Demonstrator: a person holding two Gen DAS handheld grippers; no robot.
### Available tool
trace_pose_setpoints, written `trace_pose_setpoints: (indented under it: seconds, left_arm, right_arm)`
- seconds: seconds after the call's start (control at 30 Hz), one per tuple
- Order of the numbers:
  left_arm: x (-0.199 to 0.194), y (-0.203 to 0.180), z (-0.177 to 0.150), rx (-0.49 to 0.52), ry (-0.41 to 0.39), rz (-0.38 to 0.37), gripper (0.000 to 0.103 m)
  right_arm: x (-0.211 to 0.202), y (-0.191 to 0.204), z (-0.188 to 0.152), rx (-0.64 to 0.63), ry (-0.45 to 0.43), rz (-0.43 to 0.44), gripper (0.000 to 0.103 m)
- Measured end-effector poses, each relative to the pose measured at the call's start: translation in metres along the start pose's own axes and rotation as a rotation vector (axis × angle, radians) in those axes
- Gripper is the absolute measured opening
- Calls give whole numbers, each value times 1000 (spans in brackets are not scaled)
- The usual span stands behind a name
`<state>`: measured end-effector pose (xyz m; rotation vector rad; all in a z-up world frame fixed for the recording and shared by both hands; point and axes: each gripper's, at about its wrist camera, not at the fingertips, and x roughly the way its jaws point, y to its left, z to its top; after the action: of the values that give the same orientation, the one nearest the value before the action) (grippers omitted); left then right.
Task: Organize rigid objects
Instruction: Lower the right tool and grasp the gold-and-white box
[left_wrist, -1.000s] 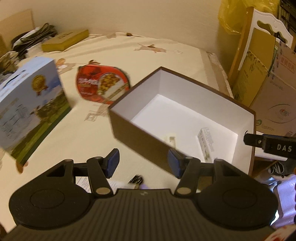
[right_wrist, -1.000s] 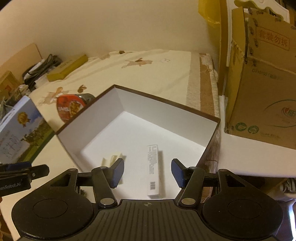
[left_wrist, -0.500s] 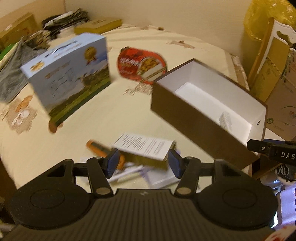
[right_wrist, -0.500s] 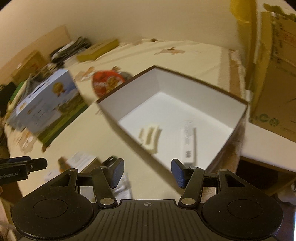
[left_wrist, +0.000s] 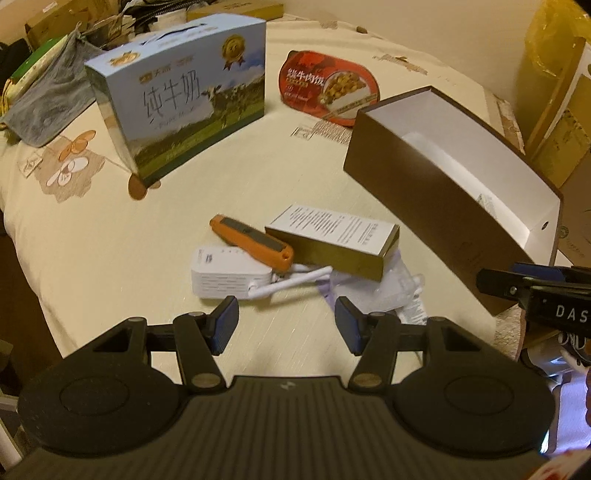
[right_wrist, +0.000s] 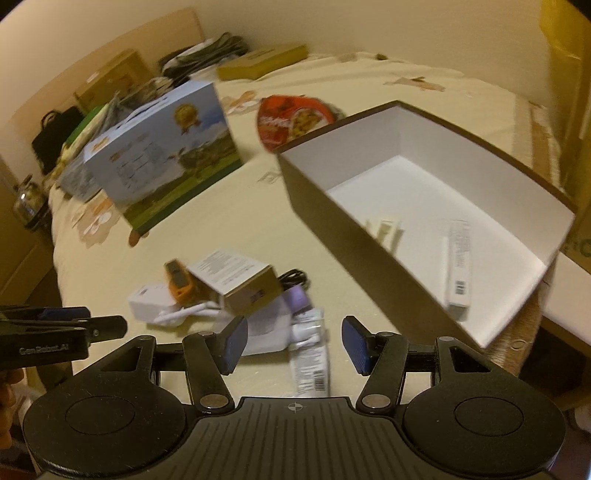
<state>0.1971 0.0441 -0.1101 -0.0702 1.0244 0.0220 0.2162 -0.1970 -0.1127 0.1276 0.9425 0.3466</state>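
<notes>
Orange tool (left_wrist: 251, 239) lies flat, long axis running far-left to near-right.

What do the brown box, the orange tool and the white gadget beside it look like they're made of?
The brown box looks like rigid paperboard, matte brown outside and white inside, with thin, crisp-edged walls. The orange tool seems to be moulded plastic with a dark inset panel; its surface has a slight sheen. The white gadget looks like smooth hard plastic, with vent slots along its side.
</notes>
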Motion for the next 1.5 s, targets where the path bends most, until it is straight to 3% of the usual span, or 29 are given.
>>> trace_pose_setpoints:
  seconds: [0.57,0.73,0.93,1.4,1.47,1.5]
  left_arm:
    - [34,12,5,10,10,16,53]
    - [52,5,10,23,12,11,53]
    - [75,2,18,47,11,17,53]
    - [122,0,25,121,10,58,53]
    - [126,0,26,130,13,67,52]
    - [127,-1,26,135,12,74,52]
  right_arm:
    - [47,11,0,-75,26,68,54]
    - [66,15,7,-144,30,85,66]
    - [92,18,17,-239,13,99,72]
    - [128,25,13,-341,15,109,72]
    - [129,26,12,-352,8,108,70]
    - [129,27,12,-359,4,104,64]
